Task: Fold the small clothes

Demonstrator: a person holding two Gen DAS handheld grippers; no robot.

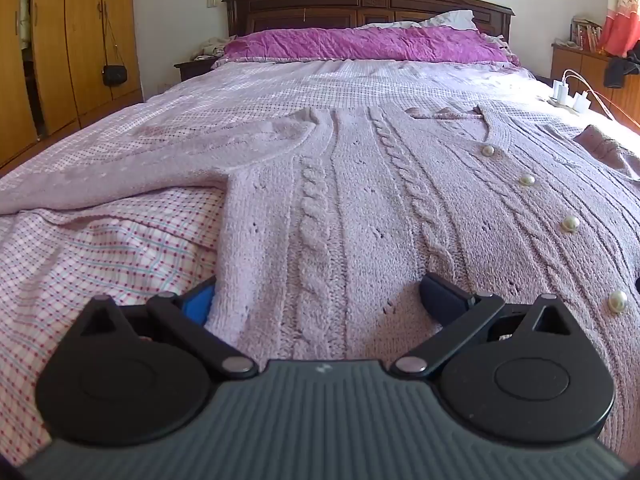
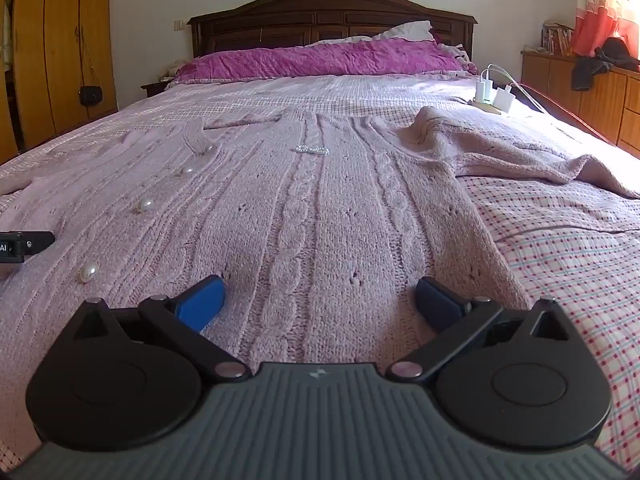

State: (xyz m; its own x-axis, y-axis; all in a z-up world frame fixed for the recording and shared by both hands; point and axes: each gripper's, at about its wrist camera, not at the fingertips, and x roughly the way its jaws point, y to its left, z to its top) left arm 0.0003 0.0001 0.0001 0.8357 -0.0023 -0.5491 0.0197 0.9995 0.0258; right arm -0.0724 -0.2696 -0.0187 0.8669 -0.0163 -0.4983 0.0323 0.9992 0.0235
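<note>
A pale pink cable-knit cardigan (image 1: 360,200) with pearl buttons (image 1: 570,224) lies flat, front up, on the bed. My left gripper (image 1: 320,300) is open over its bottom hem at the left side, one blue finger off the edge on the sheet. One sleeve (image 1: 140,160) stretches away to the left. In the right wrist view the same cardigan (image 2: 300,220) fills the middle, and my right gripper (image 2: 320,304) is open over the hem near its right edge. The other sleeve (image 2: 520,148) lies rumpled toward the right. Neither gripper holds any cloth.
The bed has a pink checked sheet (image 1: 100,260), a magenta pillow (image 1: 360,44) and a dark wooden headboard (image 1: 360,0). White chargers with cables (image 2: 494,94) sit on the bed's right side. Wardrobe (image 1: 60,40) left, wooden dresser (image 2: 592,96) right. The left gripper's tip (image 2: 24,246) shows at the right view's left edge.
</note>
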